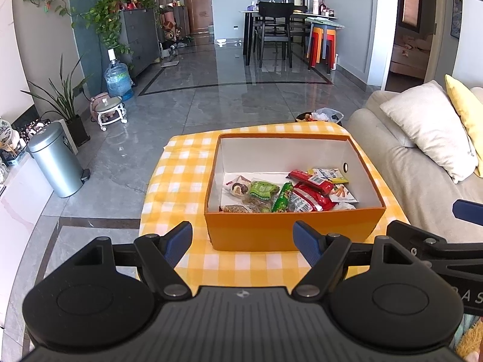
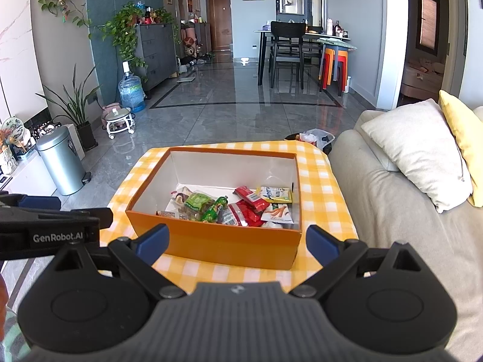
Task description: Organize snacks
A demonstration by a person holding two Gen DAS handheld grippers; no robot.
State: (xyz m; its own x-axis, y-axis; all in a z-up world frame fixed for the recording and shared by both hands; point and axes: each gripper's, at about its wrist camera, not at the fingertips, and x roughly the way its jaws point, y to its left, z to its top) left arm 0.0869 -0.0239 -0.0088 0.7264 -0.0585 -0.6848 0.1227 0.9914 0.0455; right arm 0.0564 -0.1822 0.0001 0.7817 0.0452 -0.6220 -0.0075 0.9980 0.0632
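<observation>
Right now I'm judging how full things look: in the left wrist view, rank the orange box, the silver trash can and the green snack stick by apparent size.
1. orange box, largest.
2. silver trash can, though it stands farther off, so true size is unsure.
3. green snack stick, smallest.

Private home, living/dining rm. Evidence: sofa w/ cushions, dining table & chairs, potted plants, water jug. Pedal bin on tiled floor, bedroom doorway far right.
</observation>
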